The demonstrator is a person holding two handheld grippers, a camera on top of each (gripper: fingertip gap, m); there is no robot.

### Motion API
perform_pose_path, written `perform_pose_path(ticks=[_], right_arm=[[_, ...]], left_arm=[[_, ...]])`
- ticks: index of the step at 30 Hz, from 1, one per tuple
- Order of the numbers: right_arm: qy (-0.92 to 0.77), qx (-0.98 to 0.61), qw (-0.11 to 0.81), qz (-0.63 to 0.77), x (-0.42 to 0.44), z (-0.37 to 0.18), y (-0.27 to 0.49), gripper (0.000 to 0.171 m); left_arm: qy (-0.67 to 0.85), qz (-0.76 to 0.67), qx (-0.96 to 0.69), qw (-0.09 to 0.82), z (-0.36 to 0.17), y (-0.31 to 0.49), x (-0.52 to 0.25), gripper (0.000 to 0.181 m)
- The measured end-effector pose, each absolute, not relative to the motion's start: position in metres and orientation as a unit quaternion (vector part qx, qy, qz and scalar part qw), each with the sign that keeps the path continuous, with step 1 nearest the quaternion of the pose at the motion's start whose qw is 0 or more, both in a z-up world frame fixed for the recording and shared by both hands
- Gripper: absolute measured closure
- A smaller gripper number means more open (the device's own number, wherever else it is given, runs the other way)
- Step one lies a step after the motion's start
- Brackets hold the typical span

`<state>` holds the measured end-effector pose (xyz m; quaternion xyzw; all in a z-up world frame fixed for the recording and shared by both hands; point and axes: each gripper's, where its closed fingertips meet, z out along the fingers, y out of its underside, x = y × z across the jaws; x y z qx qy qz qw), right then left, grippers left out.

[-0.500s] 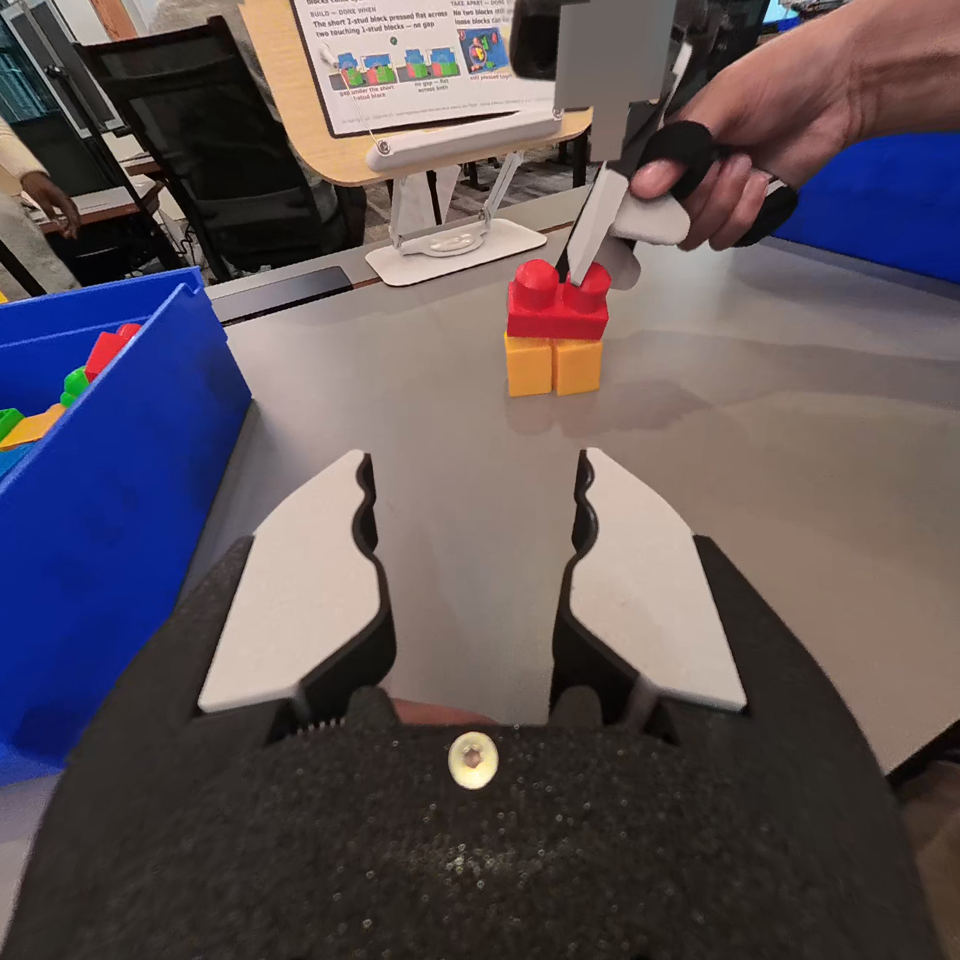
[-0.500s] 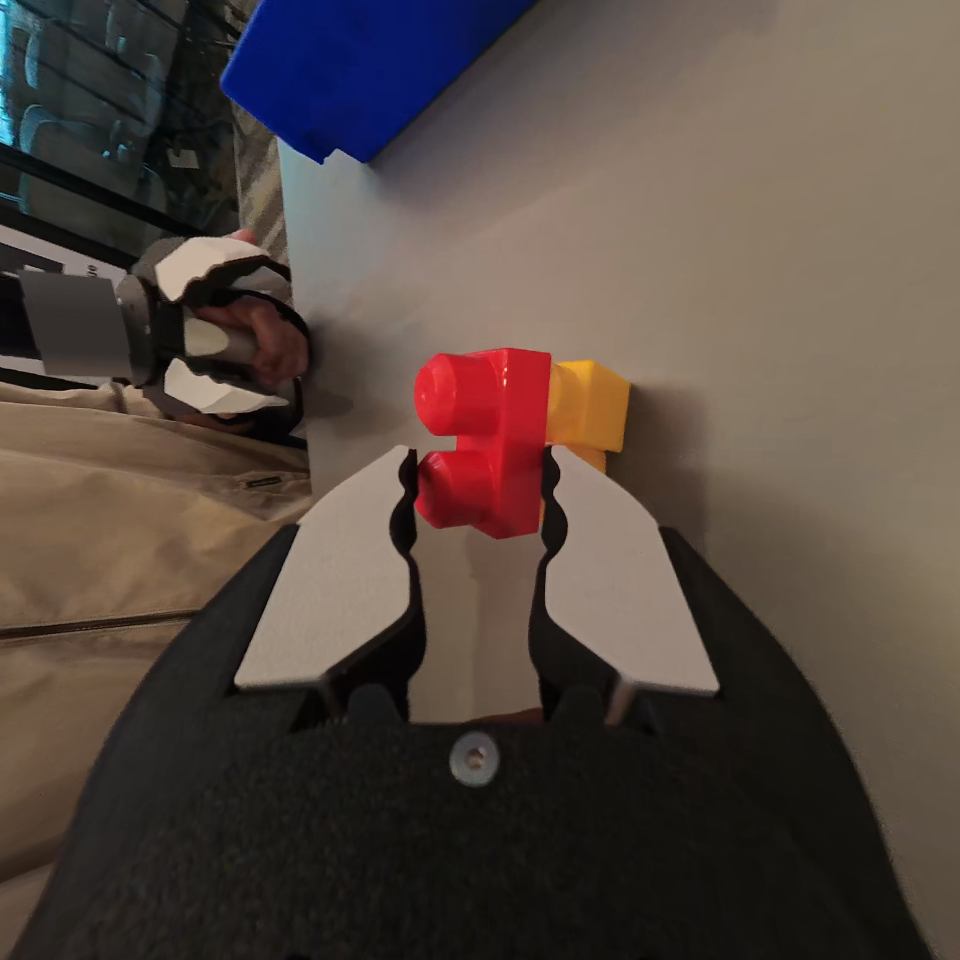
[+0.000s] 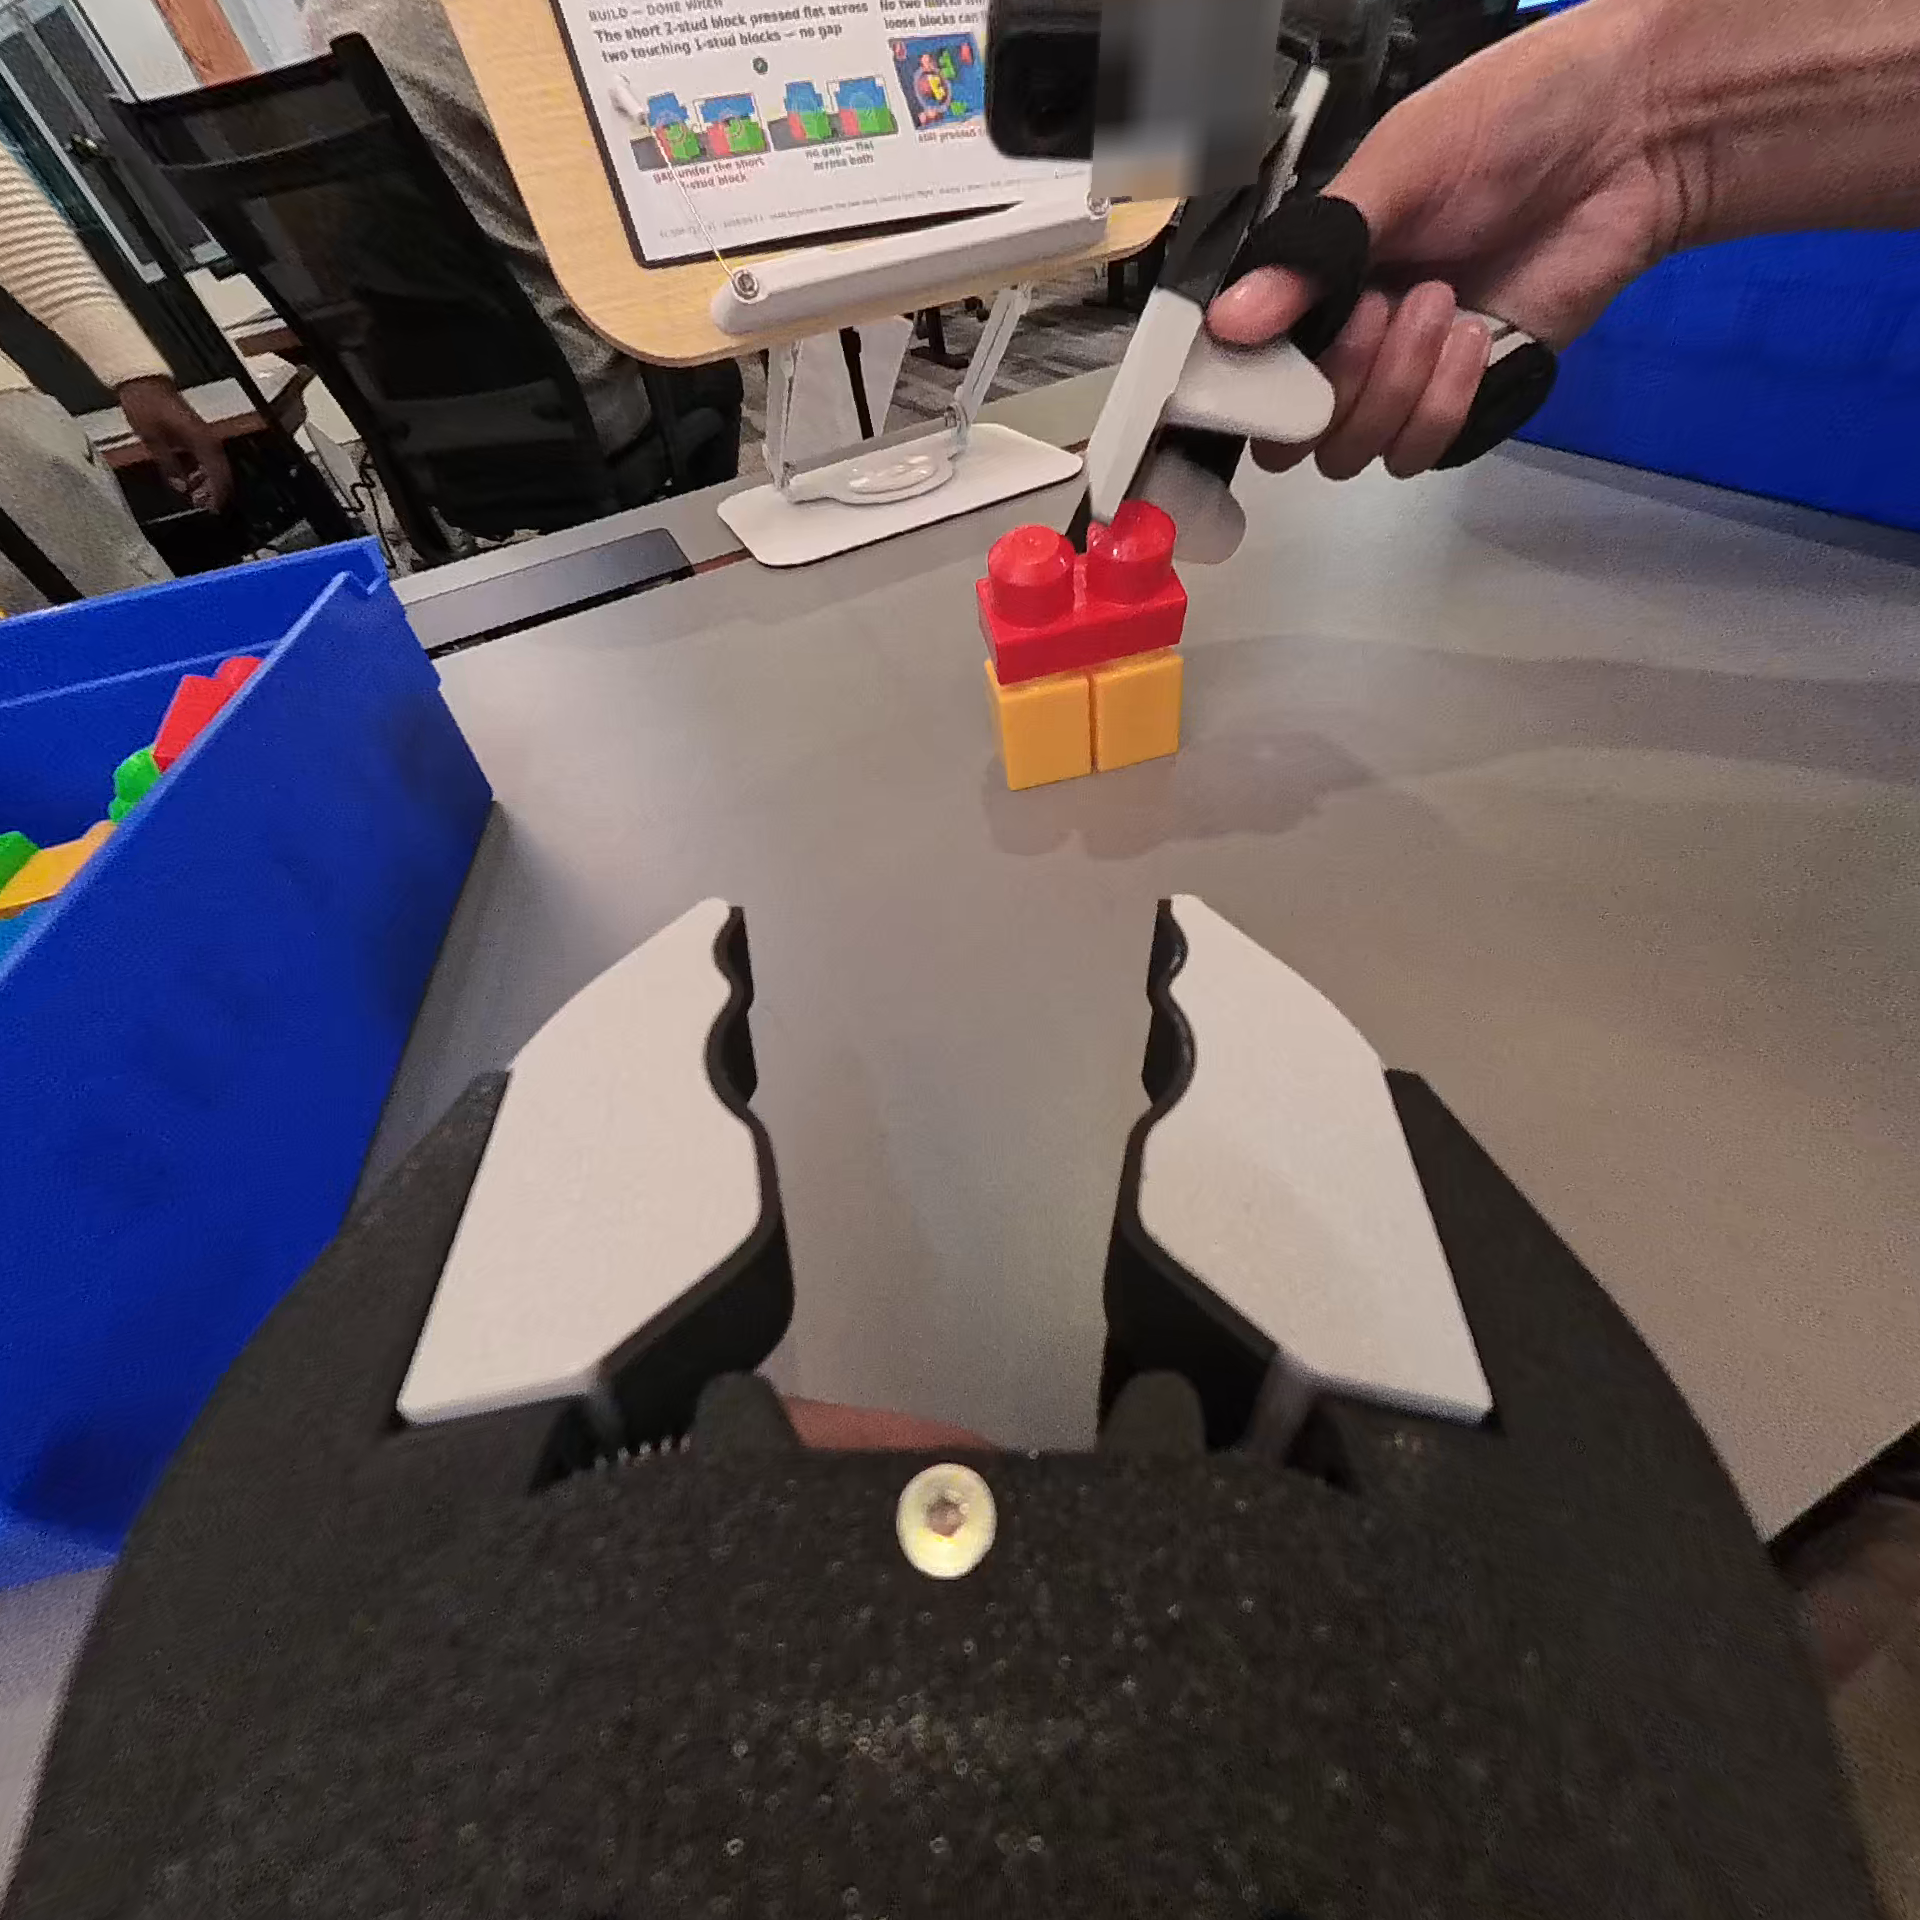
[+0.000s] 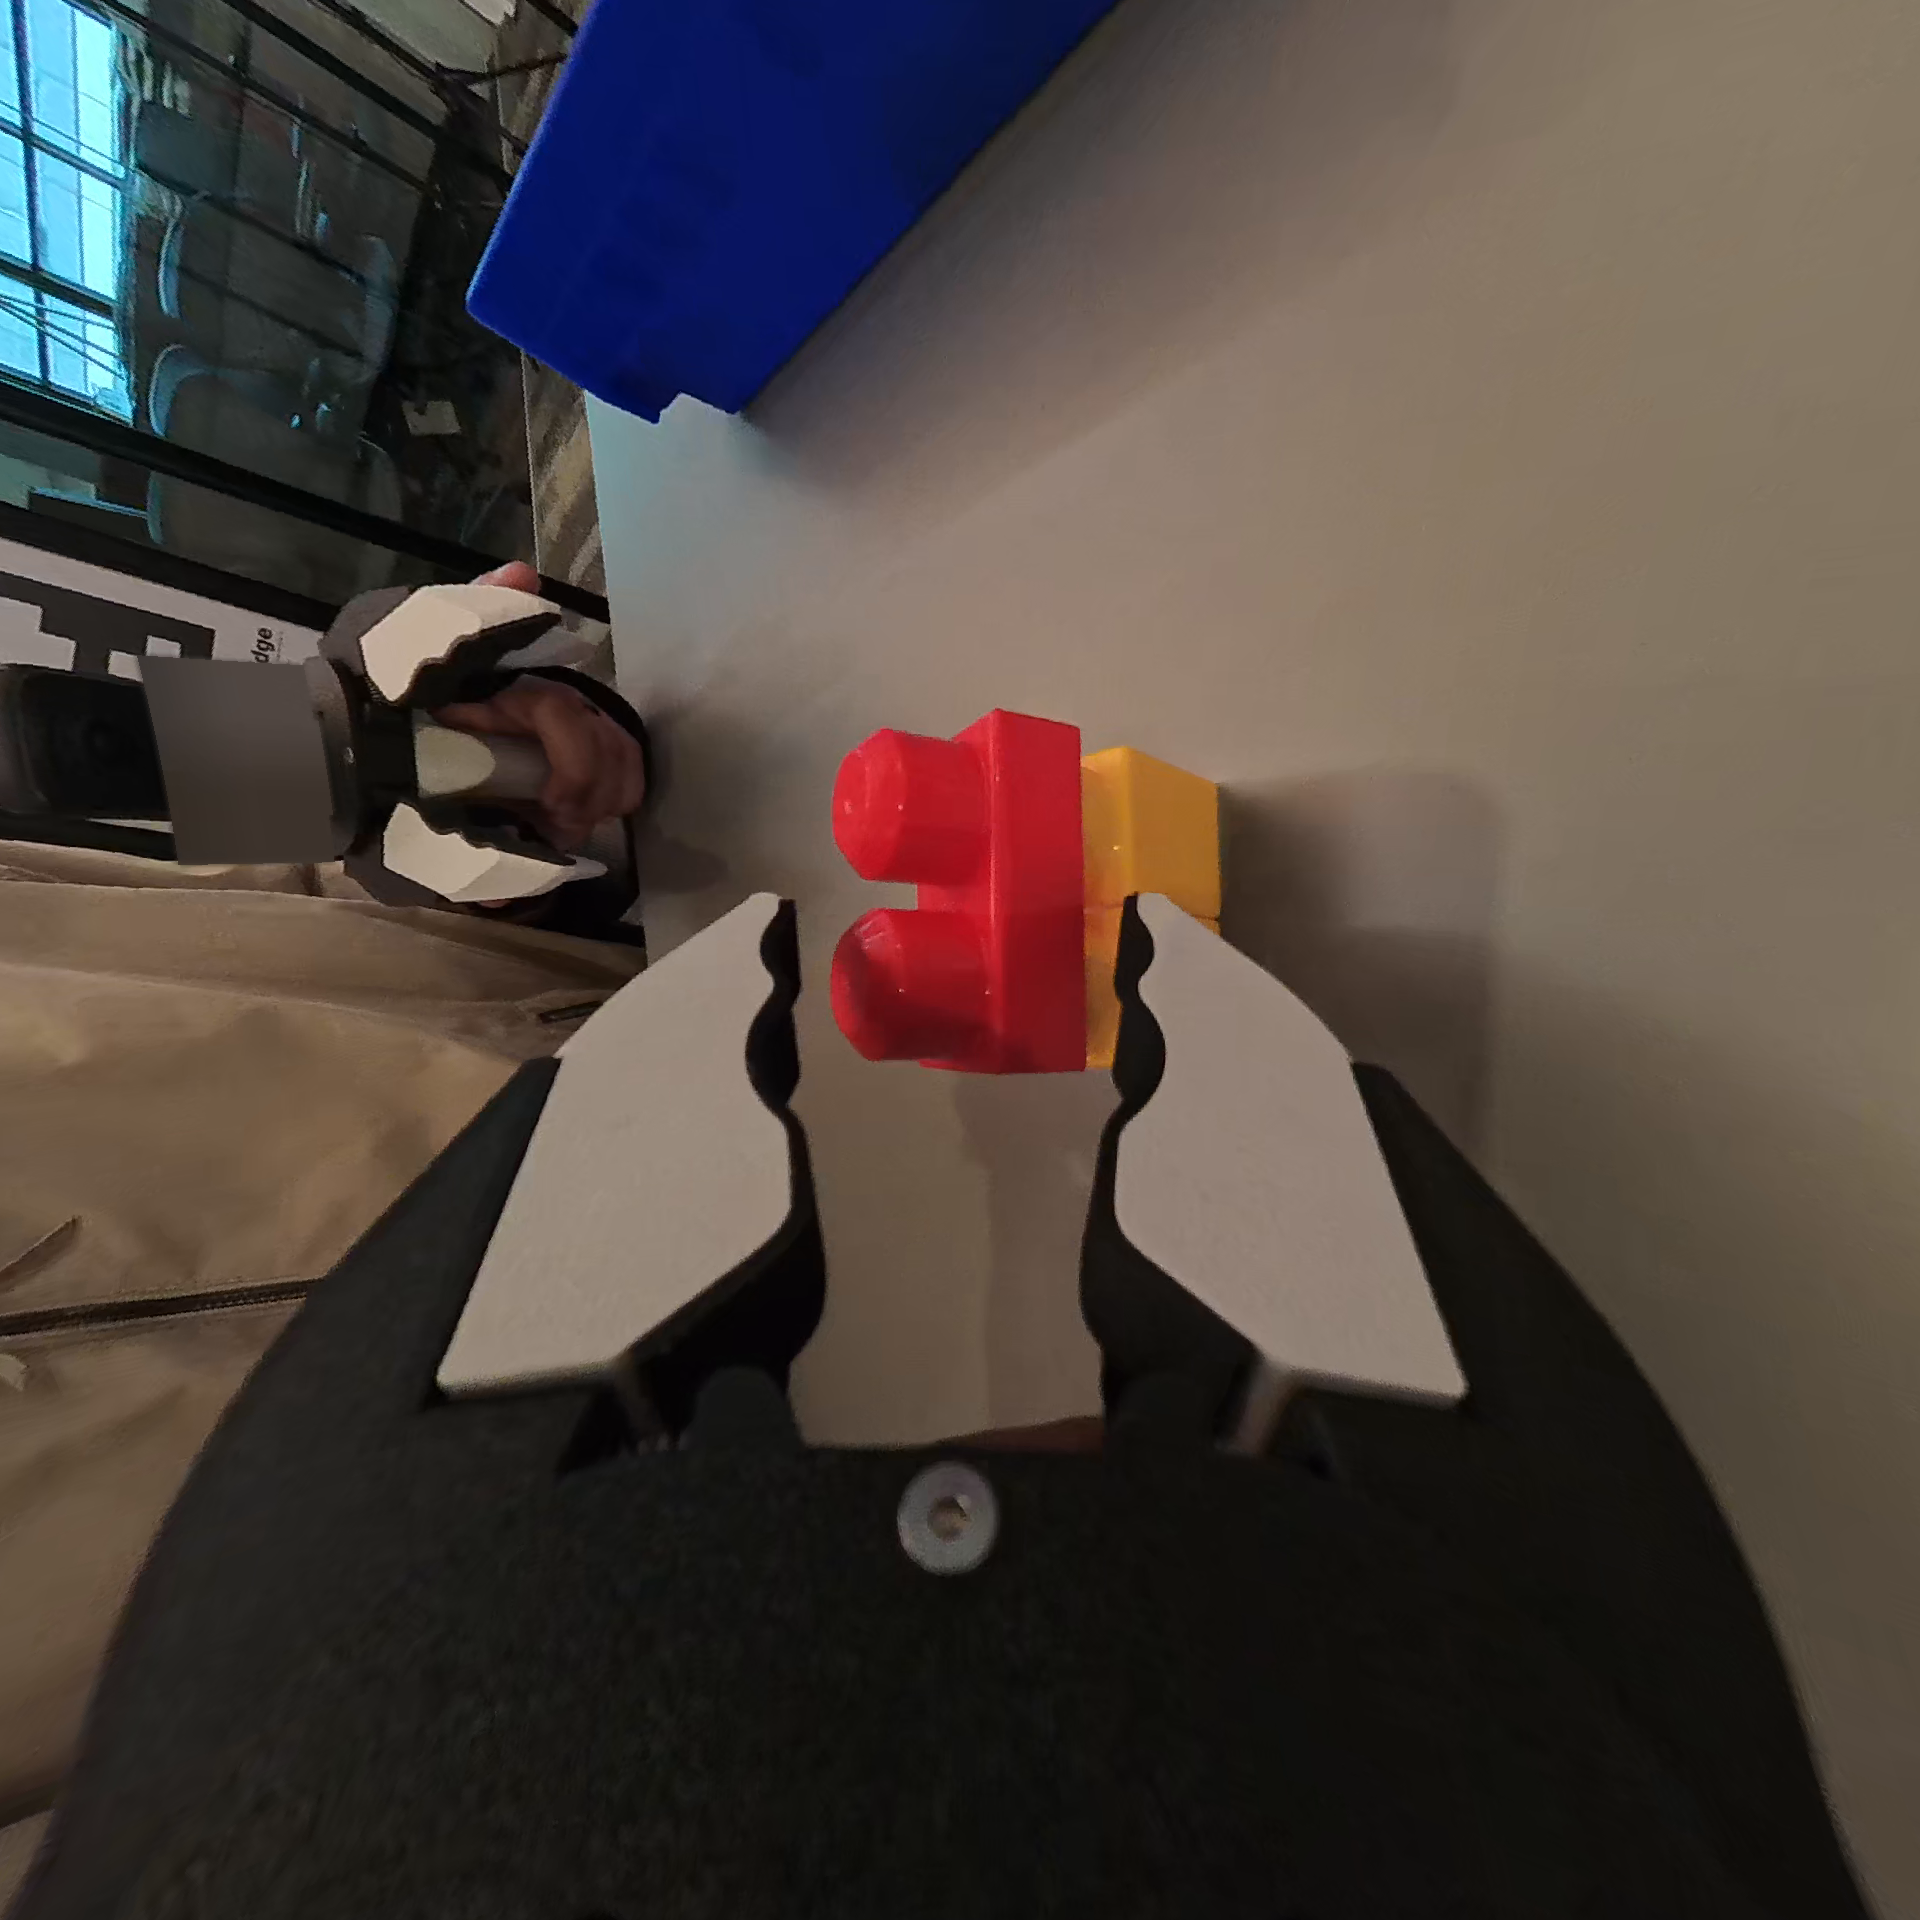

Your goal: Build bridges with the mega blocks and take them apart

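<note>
- The red two-stud block (image 3: 1081, 613) sits pressed across two yellow one-stud blocks (image 3: 1086, 717) that touch side by side, mid-table (image 3: 1558, 935), right of the blue bin (image 3: 239, 935).
- The right gripper (image 4: 961, 914) comes from above with jaws wide, one fingertip beyond the near stud, the other beside the yellow base; nothing is gripped.
- The left gripper (image 3: 945, 914) hovers nearer, well short of the bridge, jaws wide and empty.
- Judged step: either releasing a finished bridge or taking hold of the red block.
- To lift cleanly, close only on red, pull straight up, and brace the yellows with the left gripper.
</note>
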<state>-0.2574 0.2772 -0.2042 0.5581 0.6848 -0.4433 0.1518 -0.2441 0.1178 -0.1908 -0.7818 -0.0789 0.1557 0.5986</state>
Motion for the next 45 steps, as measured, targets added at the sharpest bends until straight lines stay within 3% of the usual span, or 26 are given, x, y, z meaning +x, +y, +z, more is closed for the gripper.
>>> perform_pose_path(ticks=[5, 10, 14, 17, 20, 26, 31, 37, 45], right_arm=[[0.682, 0.542, 0.069, -0.485, -0.262, -0.174, 0.288, 0.112], [0.718, 0.510, -0.174, -0.440, -0.239, -0.145, 0.294, 0.107], [0.715, 0.485, -0.394, -0.312, -0.193, -0.143, 0.295, 0.120], [0.681, 0.505, -0.467, -0.252, -0.156, -0.154, 0.284, 0.127], [0.639, 0.565, -0.455, -0.256, -0.125, -0.177, 0.270, 0.118], [0.625, 0.590, -0.413, -0.301, -0.114, -0.197, 0.251, 0.120], [0.700, 0.502, -0.432, -0.269, -0.174, -0.179, 0.256, 0.124], [0.766, 0.457, -0.386, -0.236, -0.238, -0.192, 0.274, 0.122], [0.784, 0.459, -0.341, -0.241, -0.247, -0.202, 0.281, 0.142]], left_arm=[[-0.077, 0.161, -0.782, 0.597, -0.191, 0.118, -0.244, 0.108], [-0.081, 0.164, -0.787, 0.589, -0.193, 0.119, -0.246, 0.108], [-0.083, 0.169, -0.786, 0.589, -0.193, 0.122, -0.247, 0.108], [-0.089, 0.175, -0.775, 0.601, -0.188, 0.125, -0.247, 0.109], [-0.100, 0.180, -0.776, 0.596, -0.188, 0.129, -0.247, 0.106], [-0.086, 0.189, -0.776, 0.596, -0.189, 0.134, -0.240, 0.108], [-0.092, 0.172, -0.765, 0.614, -0.183, 0.130, -0.240, 0.110], [-0.093, 0.163, -0.763, 0.618, -0.182, 0.124, -0.239, 0.110], [-0.088, 0.158, -0.765, 0.618, -0.183, 0.123, -0.237, 0.110]])
